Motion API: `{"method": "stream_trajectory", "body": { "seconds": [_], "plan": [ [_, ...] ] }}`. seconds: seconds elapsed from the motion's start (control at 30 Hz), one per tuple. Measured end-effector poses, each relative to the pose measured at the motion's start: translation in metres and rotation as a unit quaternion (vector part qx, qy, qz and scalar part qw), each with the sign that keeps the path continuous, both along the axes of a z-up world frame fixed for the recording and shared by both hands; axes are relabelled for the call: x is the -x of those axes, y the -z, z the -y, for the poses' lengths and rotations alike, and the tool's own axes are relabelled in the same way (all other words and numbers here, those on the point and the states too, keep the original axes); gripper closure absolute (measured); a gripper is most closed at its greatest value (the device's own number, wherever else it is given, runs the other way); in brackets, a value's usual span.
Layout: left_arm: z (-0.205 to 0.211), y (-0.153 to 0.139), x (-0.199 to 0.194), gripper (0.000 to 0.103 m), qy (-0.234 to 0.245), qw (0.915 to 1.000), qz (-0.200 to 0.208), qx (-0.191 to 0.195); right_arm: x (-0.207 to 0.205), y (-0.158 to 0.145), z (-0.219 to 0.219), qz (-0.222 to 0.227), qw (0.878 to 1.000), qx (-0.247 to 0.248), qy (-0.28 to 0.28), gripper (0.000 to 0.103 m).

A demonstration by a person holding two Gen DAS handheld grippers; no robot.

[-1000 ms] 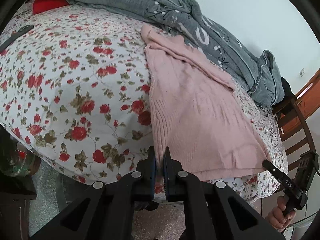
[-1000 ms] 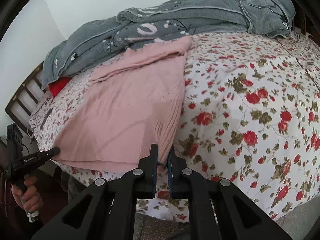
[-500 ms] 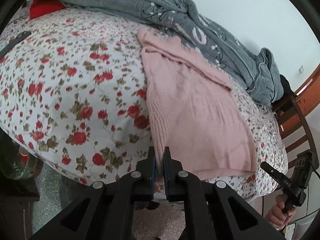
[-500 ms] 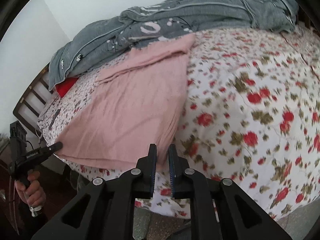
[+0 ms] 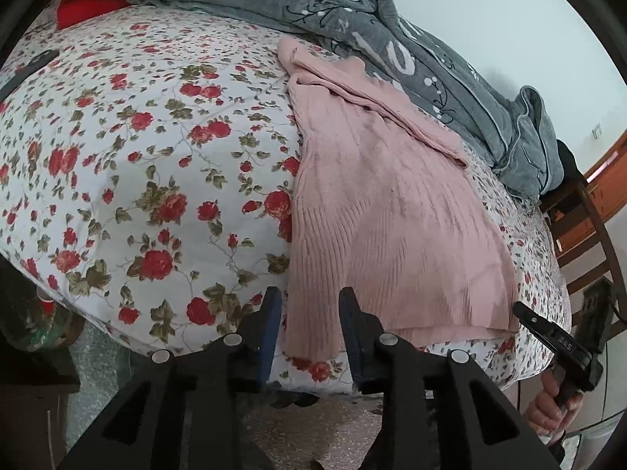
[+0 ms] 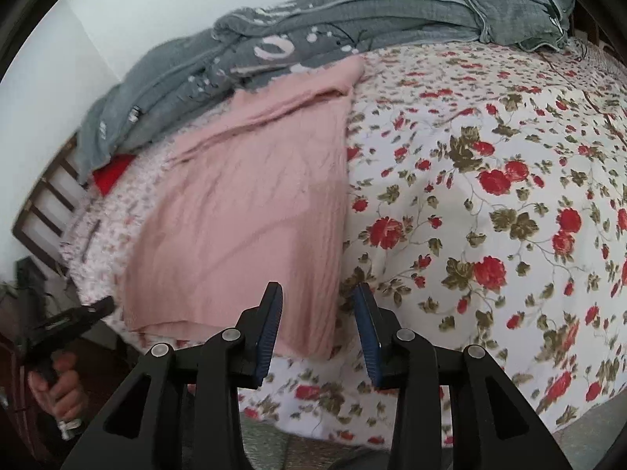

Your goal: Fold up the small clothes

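My left gripper (image 5: pixel 309 301) has just been opening; its blue pads now stand a narrow gap apart, pressing on nothing, with the near left corner of the pink knit garment (image 5: pixel 392 211) lying loose between them on the bed's edge. My right gripper (image 6: pixel 319 301) has just been opening as well, and its jaws stand a little wider, the garment's near right corner (image 6: pixel 313 337) showing in the gap, free of both pads. From the left wrist view, my right hand (image 5: pixel 548 411) grips its tool off to the right of the hem. Beyond the jaws the garment lies flat on the floral bedspread (image 5: pixel 137 156), a folded sleeve across its far end. Further back a grey quilt (image 5: pixel 411 51) is bunched along the wall, touching the garment's far edge, with a red pillow (image 5: pixel 86 6) at its left end.
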State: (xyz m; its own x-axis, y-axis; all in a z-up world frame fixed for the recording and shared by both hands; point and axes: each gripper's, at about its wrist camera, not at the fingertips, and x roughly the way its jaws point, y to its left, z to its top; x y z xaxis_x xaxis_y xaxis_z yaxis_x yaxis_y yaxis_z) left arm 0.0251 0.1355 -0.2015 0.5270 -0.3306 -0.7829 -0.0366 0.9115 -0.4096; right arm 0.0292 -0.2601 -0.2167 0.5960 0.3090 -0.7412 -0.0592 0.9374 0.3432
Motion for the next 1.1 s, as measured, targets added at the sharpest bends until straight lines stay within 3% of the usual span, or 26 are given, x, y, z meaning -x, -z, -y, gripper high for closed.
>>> {"method": "stream_trajectory", "body": {
  "seconds": [0.07, 0.1, 0.13, 0.23, 0.37, 0.5, 0.57, 0.6, 0.7, 0.87, 1.1],
  "plan": [
    [0.001, 0.004, -0.003, 0.074, 0.004, 1.0000, -0.003, 0.000, -0.005, 0.011, -0.004, -0.010, 1.000, 0.003, -0.006, 0.070],
    [0.002, 0.006, -0.004, 0.074, 0.006, 1.0000, -0.005, -0.002, -0.007, 0.016, -0.008, -0.016, 1.000, 0.019, -0.007, 0.082],
    [0.003, 0.008, -0.006, 0.074, 0.008, 0.9999, -0.006, -0.002, -0.007, 0.019, -0.009, -0.016, 0.999, 0.028, -0.010, 0.087],
    [0.007, 0.016, -0.010, 0.074, 0.019, 0.9997, -0.016, 0.001, -0.002, 0.019, -0.008, -0.006, 0.999, 0.033, -0.018, 0.093],
    [0.016, 0.028, -0.014, 0.074, 0.040, 0.9988, -0.029, 0.002, 0.001, 0.016, 0.003, -0.006, 1.000, 0.006, -0.020, 0.094],
    [0.020, 0.033, -0.016, 0.070, 0.032, 0.9990, -0.025, -0.017, 0.002, 0.015, 0.003, -0.005, 1.000, 0.004, -0.018, 0.094],
    [0.019, 0.033, -0.017, 0.070, 0.032, 0.9992, -0.025, -0.007, 0.003, 0.015, 0.002, -0.005, 1.000, 0.005, -0.018, 0.094],
    [0.017, 0.033, -0.018, 0.072, 0.030, 0.9992, -0.026, -0.007, 0.003, 0.015, 0.002, -0.004, 1.000, 0.004, -0.017, 0.094],
    [0.014, 0.033, -0.017, 0.095, 0.032, 0.9988, -0.031, -0.020, 0.004, 0.013, 0.004, -0.001, 1.000, -0.010, -0.016, 0.094],
    [-0.004, 0.018, -0.005, 0.095, 0.031, 0.9991, 0.001, 0.027, 0.008, 0.000, 0.008, 0.020, 0.999, -0.026, -0.017, 0.095],
    [-0.016, -0.016, 0.000, 0.095, 0.017, 0.9980, 0.032, 0.051, 0.011, -0.028, 0.007, 0.051, 0.998, -0.032, -0.021, 0.095]
  ]
}}
